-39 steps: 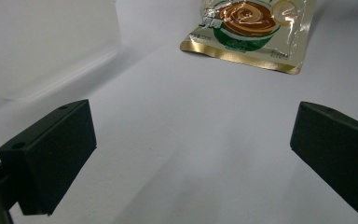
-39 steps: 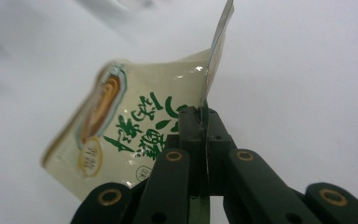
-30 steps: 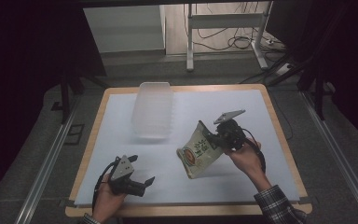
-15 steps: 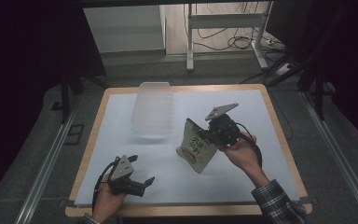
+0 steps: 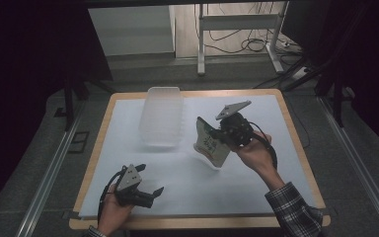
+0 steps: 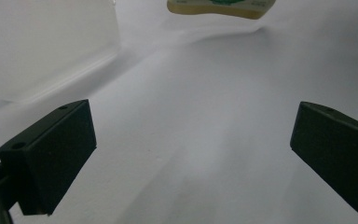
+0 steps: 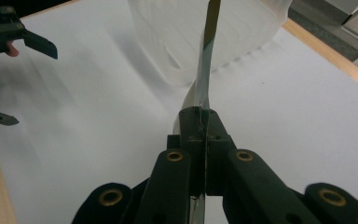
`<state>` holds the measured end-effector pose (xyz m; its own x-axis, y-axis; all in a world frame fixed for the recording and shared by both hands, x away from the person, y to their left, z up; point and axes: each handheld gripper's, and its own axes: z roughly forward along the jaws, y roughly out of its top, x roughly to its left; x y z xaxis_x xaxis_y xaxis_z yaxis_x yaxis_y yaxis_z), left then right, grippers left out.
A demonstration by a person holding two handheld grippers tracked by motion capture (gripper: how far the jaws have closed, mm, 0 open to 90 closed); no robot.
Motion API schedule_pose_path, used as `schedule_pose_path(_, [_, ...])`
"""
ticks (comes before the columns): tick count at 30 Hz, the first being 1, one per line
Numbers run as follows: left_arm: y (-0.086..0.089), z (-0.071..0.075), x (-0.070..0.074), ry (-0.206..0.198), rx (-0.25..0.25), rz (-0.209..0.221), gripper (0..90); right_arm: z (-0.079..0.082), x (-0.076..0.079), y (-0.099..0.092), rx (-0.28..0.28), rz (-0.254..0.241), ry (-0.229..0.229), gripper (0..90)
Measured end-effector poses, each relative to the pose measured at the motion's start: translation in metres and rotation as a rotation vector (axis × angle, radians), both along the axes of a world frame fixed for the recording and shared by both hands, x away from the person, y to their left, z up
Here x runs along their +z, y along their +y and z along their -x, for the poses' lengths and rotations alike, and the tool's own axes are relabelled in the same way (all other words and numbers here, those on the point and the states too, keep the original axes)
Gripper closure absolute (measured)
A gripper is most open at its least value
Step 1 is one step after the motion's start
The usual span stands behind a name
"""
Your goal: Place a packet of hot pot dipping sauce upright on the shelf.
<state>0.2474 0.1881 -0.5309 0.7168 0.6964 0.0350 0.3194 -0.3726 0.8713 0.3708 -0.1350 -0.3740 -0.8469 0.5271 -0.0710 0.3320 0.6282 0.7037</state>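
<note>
A cream and green snack pouch (image 5: 210,144) hangs above the white table sheet (image 5: 256,113), right of centre. My right gripper (image 5: 220,133) is shut on the pouch's edge and holds it off the table. In the right gripper view the pouch (image 7: 208,56) shows edge-on, clamped between the closed jaws of the right gripper (image 7: 200,122). My left gripper (image 5: 150,181) rests near the front left of the table, open and holding nothing. In the left gripper view the left gripper (image 6: 191,140) has its jaws wide apart over bare sheet, with the pouch's bottom (image 6: 221,5) far ahead.
A clear plastic tub (image 5: 162,116) stands at the back centre-left of the sheet, just left of the pouch; this tub (image 7: 223,32) lies right behind the pouch in the right gripper view. Wooden table edges frame the sheet. The left gripper (image 7: 9,42) appears far left there.
My right gripper has lifted the pouch higher and a little farther from the table's front edge. The left gripper has stayed where it was.
</note>
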Motion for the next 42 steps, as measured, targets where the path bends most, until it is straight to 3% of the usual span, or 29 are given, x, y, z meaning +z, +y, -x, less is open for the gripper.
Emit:
schedule_pose_path(15, [0.002, 0.0, 0.001, 0.0, -0.013, 0.029, 0.0, -0.023, 0.022, 0.011, 0.029, -0.019, -0.034, 89.2])
schedule_pose_path(21, [0.003, 0.001, 0.002, -0.003, -0.014, 0.032, 0.0, -0.031, 0.026, 0.019, 0.044, -0.021, -0.026, 89.2])
schedule_pose_path(42, [0.005, 0.002, 0.003, -0.015, -0.019, 0.065, 0.0, -0.059, 0.034, 0.075, 0.148, -0.015, -0.005, 89.2])
